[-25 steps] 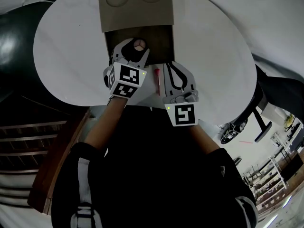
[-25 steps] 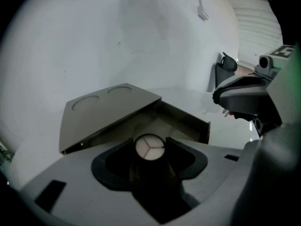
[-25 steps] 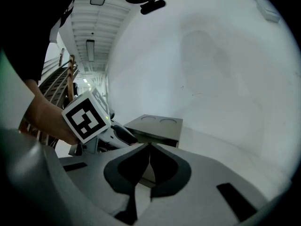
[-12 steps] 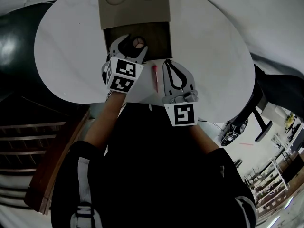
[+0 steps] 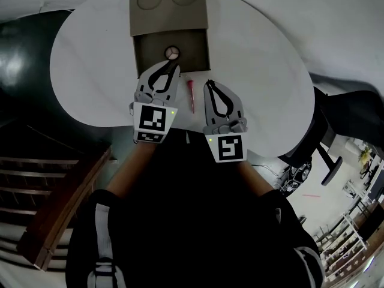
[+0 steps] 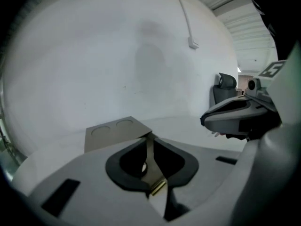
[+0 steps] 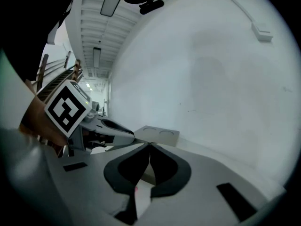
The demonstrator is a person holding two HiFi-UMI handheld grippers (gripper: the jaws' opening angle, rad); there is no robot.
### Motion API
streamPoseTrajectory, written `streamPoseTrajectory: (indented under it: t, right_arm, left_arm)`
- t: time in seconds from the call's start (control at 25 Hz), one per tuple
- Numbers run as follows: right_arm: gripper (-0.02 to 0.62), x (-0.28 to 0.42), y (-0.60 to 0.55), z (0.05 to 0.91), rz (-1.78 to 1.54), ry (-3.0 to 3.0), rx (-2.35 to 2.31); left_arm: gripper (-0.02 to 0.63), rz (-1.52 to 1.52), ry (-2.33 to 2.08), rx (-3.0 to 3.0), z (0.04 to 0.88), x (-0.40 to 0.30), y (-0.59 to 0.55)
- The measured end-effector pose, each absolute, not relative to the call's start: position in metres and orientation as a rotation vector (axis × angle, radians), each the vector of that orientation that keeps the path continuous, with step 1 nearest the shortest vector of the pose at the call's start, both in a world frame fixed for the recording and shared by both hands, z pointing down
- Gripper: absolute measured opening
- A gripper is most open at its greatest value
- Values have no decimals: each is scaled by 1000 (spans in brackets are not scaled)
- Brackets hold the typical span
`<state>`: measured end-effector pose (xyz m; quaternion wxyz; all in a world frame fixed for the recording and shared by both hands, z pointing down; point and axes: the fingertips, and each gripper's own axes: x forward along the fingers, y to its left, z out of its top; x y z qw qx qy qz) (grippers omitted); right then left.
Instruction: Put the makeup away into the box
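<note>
Just ahead of the left hand-held gripper, the cardboard box is sitting open on the white worktop, its lid folded back on the far side. A small round makeup piece is lying inside the box, a little beyond that gripper's tips. The left hand-held gripper is closing, its jaw tips all but meeting, and nothing is sitting between them.

Between the two hand-held grippers, a slim pink tube is lying on the worktop, outside the box and short of its near edge. The right hand-held gripper is hovering just to the right of the tube with its jaws clenched together and nothing held; through the gap behind its tips only a glimpse of pink below is showing.

Judging by this, the task is looking partly done: one item is resting in the box, while the pink tube is waiting to be picked up and placed inside. No other loose makeup is showing on the worktop, and the lid is standing open.
</note>
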<state>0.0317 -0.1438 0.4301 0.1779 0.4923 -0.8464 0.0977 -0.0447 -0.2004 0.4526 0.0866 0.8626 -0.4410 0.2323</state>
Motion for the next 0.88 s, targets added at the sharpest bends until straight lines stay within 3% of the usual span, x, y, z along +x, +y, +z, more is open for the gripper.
streamPoseTrajectory:
  t: [0.32,0.88]
  right_arm:
    - [25,55,-122,412,192,-2415,1429]
    - [25,75,-91,406,168,-2420,1408]
  left_arm:
    - [9,644,-1354,2661,423,-16,-160]
    - [9,597,-1385,2618,424,2,-115]
